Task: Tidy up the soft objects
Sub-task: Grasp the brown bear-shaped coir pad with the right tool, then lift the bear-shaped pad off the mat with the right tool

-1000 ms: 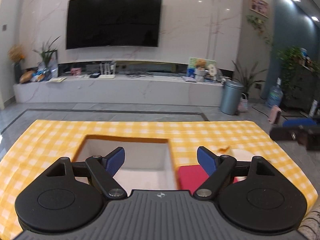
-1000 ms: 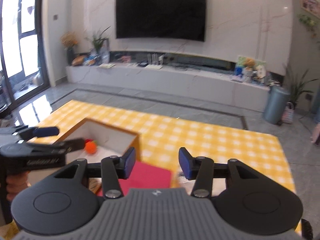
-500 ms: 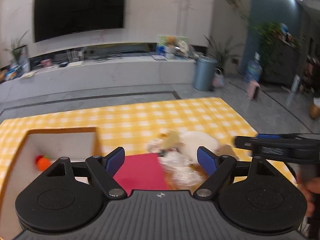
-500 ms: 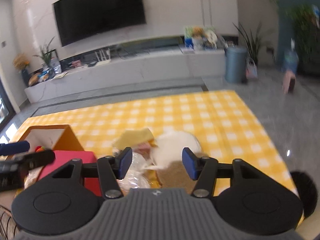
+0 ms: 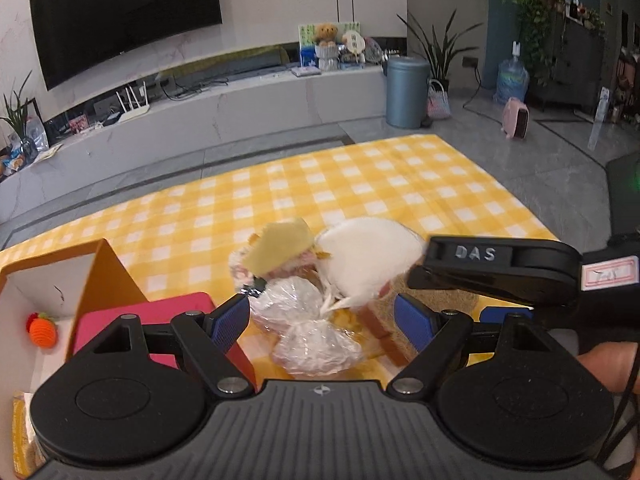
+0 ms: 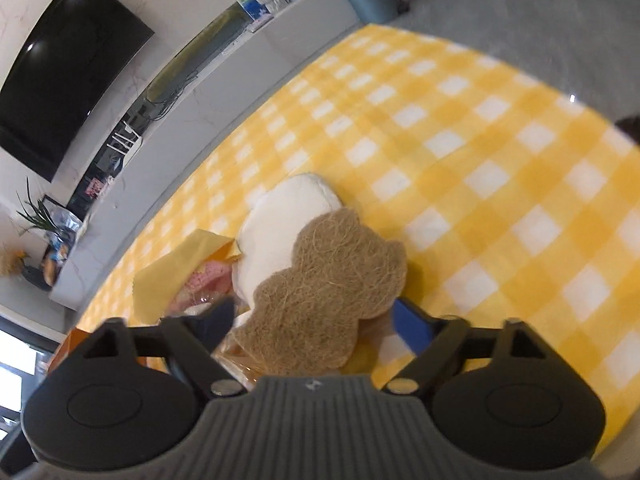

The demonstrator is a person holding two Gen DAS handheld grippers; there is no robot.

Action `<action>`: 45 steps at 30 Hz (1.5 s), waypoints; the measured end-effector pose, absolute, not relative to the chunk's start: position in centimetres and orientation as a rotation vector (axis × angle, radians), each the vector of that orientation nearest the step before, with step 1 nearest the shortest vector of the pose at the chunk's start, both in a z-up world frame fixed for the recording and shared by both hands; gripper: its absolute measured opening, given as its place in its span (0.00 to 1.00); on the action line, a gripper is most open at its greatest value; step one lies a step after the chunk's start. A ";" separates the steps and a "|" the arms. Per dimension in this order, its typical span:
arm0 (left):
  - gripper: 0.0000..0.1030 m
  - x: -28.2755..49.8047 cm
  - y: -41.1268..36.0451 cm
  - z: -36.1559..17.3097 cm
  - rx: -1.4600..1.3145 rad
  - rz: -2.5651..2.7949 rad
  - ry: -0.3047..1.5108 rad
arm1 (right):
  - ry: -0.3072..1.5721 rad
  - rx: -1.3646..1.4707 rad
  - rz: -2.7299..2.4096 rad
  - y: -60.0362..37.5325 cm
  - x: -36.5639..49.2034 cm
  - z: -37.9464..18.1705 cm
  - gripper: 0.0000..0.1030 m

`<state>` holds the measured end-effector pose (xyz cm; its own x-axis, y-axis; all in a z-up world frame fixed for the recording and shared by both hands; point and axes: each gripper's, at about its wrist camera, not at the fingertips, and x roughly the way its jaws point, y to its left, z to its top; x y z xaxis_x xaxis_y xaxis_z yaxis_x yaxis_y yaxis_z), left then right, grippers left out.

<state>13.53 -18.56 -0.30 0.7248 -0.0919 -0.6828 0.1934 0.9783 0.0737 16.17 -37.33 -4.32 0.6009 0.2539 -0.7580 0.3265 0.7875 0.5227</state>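
A pile of soft things lies on the yellow checked tablecloth [image 5: 360,184]: a white pad [image 5: 372,256], a yellow cloth [image 5: 280,250], two clear-wrapped bundles [image 5: 316,344] and a brown fibre pad [image 6: 332,284]. My left gripper [image 5: 322,322] is open, just above and before the wrapped bundles. My right gripper [image 6: 312,320] is open, with the brown pad between its fingers; it also shows in the left wrist view [image 5: 496,272] at the pile's right side. An orange-walled box [image 5: 56,280] at the left holds an orange knitted toy [image 5: 42,328].
A red flat block [image 5: 160,320] lies between the box and the pile. The table's right and far edges drop to a grey tiled floor. A TV wall, low shelf, grey bin [image 5: 406,92] and plants stand beyond.
Both grippers have swung from the box rightward to the pile and dropped closer. The right gripper has tilted down over the brown pad. Both stay open.
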 end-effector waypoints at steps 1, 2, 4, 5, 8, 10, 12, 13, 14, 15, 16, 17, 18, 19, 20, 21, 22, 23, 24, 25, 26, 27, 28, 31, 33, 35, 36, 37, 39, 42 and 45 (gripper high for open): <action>0.93 13.5 -18.6 -0.5 0.151 -0.157 0.750 | 0.960 0.701 -0.046 -37.3 16.3 -4.7 0.90; 0.93 13.5 -18.7 -0.6 0.158 -0.154 0.758 | 0.979 0.716 -0.052 -37.2 16.5 -5.3 0.90; 0.93 13.3 -18.5 -0.7 0.161 -0.163 0.775 | 1.027 0.742 -0.058 -36.9 16.8 -6.2 0.90; 0.93 13.2 -18.4 -0.7 0.158 -0.175 0.782 | 1.046 0.745 -0.061 -36.9 16.8 -6.6 0.90; 0.93 12.9 -17.9 -0.4 0.145 -0.180 0.785 | 1.075 0.731 -0.075 -36.6 17.4 -7.3 0.90; 0.93 12.8 -17.4 -0.2 0.125 -0.184 0.788 | 1.079 0.747 -0.054 -36.4 17.7 -7.6 0.93; 0.93 12.7 -16.9 0.0 0.099 -0.201 0.807 | 1.073 0.751 -0.051 -36.2 18.1 -7.7 0.96; 0.93 12.7 -16.6 0.0 0.084 -0.208 0.817 | 1.069 0.745 -0.052 -36.1 18.2 -7.7 0.96; 0.93 12.8 -16.4 0.2 0.073 -0.213 0.824 | 1.065 0.737 -0.050 -36.0 18.5 -7.7 0.96; 0.93 12.8 -16.2 0.3 0.067 -0.216 0.828 | 1.063 0.725 -0.047 -35.9 18.7 -7.8 0.96; 0.93 12.7 -16.1 0.4 0.067 -0.214 0.828 | 1.061 0.709 -0.043 -35.8 18.7 -7.7 0.95; 0.93 12.6 -16.1 0.5 0.073 -0.207 0.822 | 1.060 0.691 -0.040 -35.7 18.8 -7.7 0.89; 0.93 12.6 -16.0 0.6 0.079 -0.198 0.815 | 1.052 0.673 -0.028 -35.6 18.8 -7.5 0.83; 0.93 12.4 -15.9 0.8 0.085 -0.190 0.809 | 1.054 0.657 -0.018 -35.5 18.9 -7.4 0.72; 0.93 12.3 -15.8 0.9 0.094 -0.187 0.805 | 1.070 0.641 -0.004 -35.5 19.0 -7.4 0.67; 0.93 12.3 -15.7 1.1 0.100 -0.186 0.802 | 1.077 0.629 0.018 -35.5 19.0 -7.3 0.63; 0.93 12.2 -15.5 1.2 0.096 -0.183 0.801 | 1.076 0.611 0.032 -35.6 18.9 -7.0 0.56; 0.93 12.0 -15.2 1.4 0.090 -0.180 0.801 | 1.072 0.580 0.041 -35.5 18.8 -6.6 0.51; 0.93 12.0 -15.0 1.5 0.089 -0.180 0.803 | 1.069 0.533 0.052 -35.3 18.6 -6.0 0.49; 0.93 11.9 -14.8 1.7 0.093 -0.181 0.803 | 1.067 0.467 0.068 -34.9 18.3 -5.3 0.48; 0.93 11.8 -14.7 1.8 0.099 -0.179 0.800 | 1.061 0.391 0.095 -34.4 17.9 -4.6 0.44; 0.93 11.7 -14.5 2.0 0.104 -0.172 0.796 | 1.051 0.336 0.116 -34.0 17.6 -4.0 0.41; 0.93 11.6 -14.4 2.1 0.108 -0.163 0.790 | 1.048 0.316 0.129 -33.9 17.2 -3.7 0.38; 0.93 11.3 -13.9 2.5 0.096 -0.146 0.777 | 1.053 0.326 0.144 -34.2 16.6 -3.6 0.39; 0.93 11.2 -13.7 2.6 0.078 -0.144 0.778 | 1.059 0.368 0.104 -34.8 16.9 -4.2 0.46; 0.93 11.0 -13.5 2.7 0.070 -0.138 0.775 | 1.070 0.433 0.061 -35.4 17.3 -4.8 0.71; 0.93 10.8 -13.4 2.7 0.065 -0.123 0.766 | 1.072 0.464 0.056 -35.7 17.4 -5.1 0.73; 0.93 10.4 -13.3 2.8 0.067 -0.108 0.753 | 1.074 0.479 0.056 -36.0 17.6 -5.4 0.73; 0.93 9.6 -13.2 2.8 0.096 -0.090 0.724 | 1.087 0.510 0.042 -36.3 17.9 -5.8 0.75; 0.93 8.6 -13.2 3.0 0.149 -0.084 0.689 | 1.106 0.589 -0.003 -36.7 18.4 -6.4 0.83; 0.93 8.4 -13.2 3.1 0.167 -0.079 0.674 | 1.087 0.658 -0.085 -36.6 18.5 -6.5 0.90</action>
